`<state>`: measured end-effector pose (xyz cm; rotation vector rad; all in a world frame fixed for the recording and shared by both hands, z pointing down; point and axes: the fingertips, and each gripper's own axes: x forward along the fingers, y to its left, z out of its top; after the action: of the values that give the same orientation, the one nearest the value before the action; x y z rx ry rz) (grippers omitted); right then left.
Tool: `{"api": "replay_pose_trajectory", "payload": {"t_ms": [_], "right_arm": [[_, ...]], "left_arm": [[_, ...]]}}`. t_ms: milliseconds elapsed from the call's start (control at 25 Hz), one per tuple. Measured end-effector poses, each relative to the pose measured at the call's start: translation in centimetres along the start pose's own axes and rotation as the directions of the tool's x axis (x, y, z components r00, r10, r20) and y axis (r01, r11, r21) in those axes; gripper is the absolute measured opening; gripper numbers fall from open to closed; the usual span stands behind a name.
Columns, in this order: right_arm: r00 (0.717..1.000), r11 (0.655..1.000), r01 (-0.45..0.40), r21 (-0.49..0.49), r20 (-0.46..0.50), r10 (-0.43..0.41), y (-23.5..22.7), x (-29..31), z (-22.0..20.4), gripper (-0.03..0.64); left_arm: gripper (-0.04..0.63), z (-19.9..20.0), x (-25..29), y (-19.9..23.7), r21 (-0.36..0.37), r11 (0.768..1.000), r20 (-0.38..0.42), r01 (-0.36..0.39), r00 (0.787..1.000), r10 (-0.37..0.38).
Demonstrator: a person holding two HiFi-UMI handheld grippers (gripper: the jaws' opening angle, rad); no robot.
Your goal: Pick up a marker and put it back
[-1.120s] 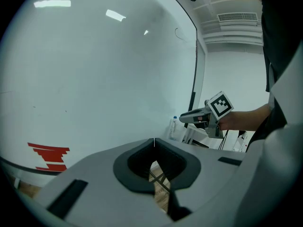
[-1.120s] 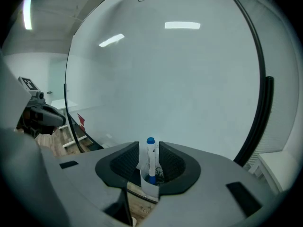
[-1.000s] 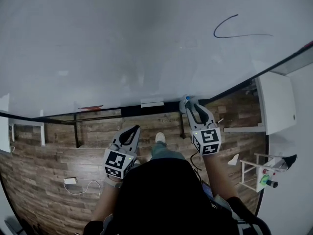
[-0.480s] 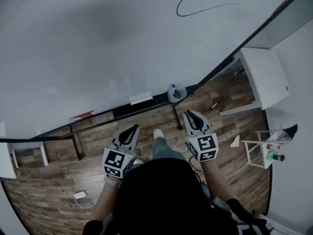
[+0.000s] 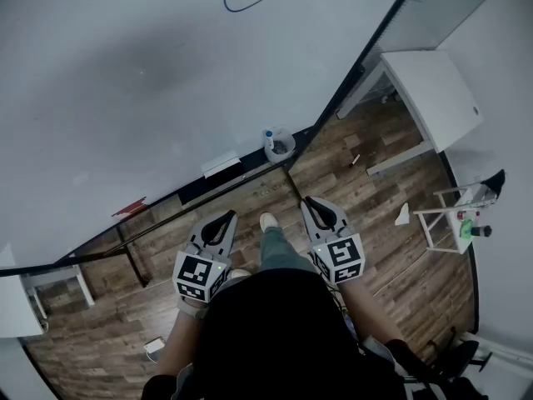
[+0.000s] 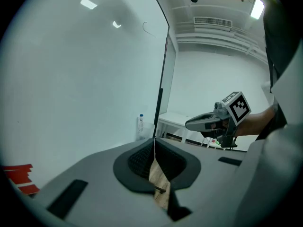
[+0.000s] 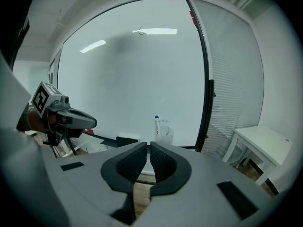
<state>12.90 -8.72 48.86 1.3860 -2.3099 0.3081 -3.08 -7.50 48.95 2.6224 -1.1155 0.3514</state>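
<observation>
Head view: shows left gripper (image 5: 226,217) and right gripper (image 5: 311,201) held low in front of the body, over wood-plank floor (image 5: 391,182) and well apart from the whiteboard (image 5: 125,82). Finds the blue-capped marker (image 5: 269,135) standing upright in a clear cup (image 5: 281,147) at the right end of the board's tray. Differs from a second ago, with the right gripper then up at that cup, jaws wide, and now drawn back from it. Left gripper view: looks along jaws closed tip to tip, holding nothing, only floor showing through the gap beneath; catches the marker far off by the board's dark frame, and the right gripper out to the side in open air. Right gripper view: has jaws that have just been closing, down now to a narrow slit, with nothing between them; places marker (image 7: 156,122) and cup (image 7: 165,132) straight ahead but well beyond the tips. Reads, on this evidence, as marker already returned to its holder and the put-back done, leaving little more than the withdrawal.
</observation>
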Motion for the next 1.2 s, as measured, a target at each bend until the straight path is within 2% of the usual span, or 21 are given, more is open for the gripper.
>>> {"api": "replay_pose_trajectory", "payload": {"t_ms": [440,1200], "right_arm": [[1.000,0.999,0.022,0.041,-0.005,-0.022,-0.2,-2.9,-2.0,0.046],[1.000,0.999,0.007,0.033,-0.002,-0.007,-1.8,-3.3,-1.7,0.046]], "left_arm": [[0.021,0.0,1.4,-2.8,0.043,0.995,-0.010,0.087,0.996,-0.087],[0.021,0.8,2.7,-3.3,0.039,0.997,0.003,0.068,0.998,-0.069]]}}
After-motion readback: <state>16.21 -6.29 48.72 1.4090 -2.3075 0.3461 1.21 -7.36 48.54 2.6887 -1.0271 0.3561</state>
